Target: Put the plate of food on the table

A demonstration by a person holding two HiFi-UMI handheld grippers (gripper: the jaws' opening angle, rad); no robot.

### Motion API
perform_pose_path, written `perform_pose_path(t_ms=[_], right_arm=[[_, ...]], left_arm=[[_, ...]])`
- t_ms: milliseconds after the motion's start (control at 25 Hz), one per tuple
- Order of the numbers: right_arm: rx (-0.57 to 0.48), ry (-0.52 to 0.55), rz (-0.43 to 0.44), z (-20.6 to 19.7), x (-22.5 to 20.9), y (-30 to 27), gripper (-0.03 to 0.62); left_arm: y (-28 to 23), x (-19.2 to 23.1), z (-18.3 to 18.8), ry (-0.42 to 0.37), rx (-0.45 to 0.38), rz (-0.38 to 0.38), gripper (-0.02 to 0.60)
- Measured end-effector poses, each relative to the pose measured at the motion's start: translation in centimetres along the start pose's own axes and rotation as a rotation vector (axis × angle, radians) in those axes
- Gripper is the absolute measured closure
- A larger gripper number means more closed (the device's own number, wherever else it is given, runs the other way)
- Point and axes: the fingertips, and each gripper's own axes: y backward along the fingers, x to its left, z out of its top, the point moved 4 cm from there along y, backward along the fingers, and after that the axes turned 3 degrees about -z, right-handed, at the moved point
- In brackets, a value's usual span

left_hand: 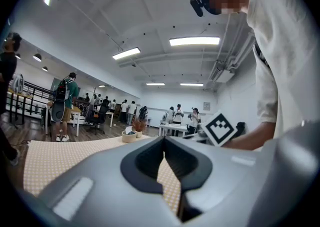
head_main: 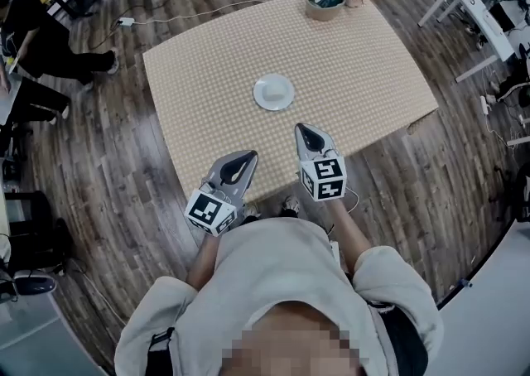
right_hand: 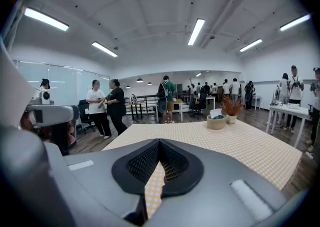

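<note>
Both shut on nothing: grey left gripper [head_main: 250, 155] and right gripper [head_main: 301, 128], at the near edge of the checked-cloth table [head_main: 207, 76]. Small round white plate [head_main: 273, 92] mid-table, already down. Risks snagging the cloth, dragging the plate, if swung low.

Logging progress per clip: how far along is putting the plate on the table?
Done: the plate sits mid-cloth on the table; food on it can't be made out. In hand: nothing; left gripper and right gripper are empty, jaws together, clear of the plate. Left: nothing visible.
</note>
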Motion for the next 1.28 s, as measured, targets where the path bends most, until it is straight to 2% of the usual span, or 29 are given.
perform_pose_path(t_ms=[400,760,1280], right_arm=[[-0.132,0.044,-0.024,0.9,3.2,8.0,0.597],[-0.152,0.029,-0.056,1.2,1.7,8.9,0.599],[-0.151,0.003,-0.012,0.5,1.9,9.2,0.599]], left_arm=[[0.1,0.9,1.5,-0.091,-0.019,0.005,0.574],[-0.4,-0.4,1.2,-0.065,-0.028,0.005,0.574],[0.5,-1.8,0.7,-0.045,-0.027,0.034,0.574]])
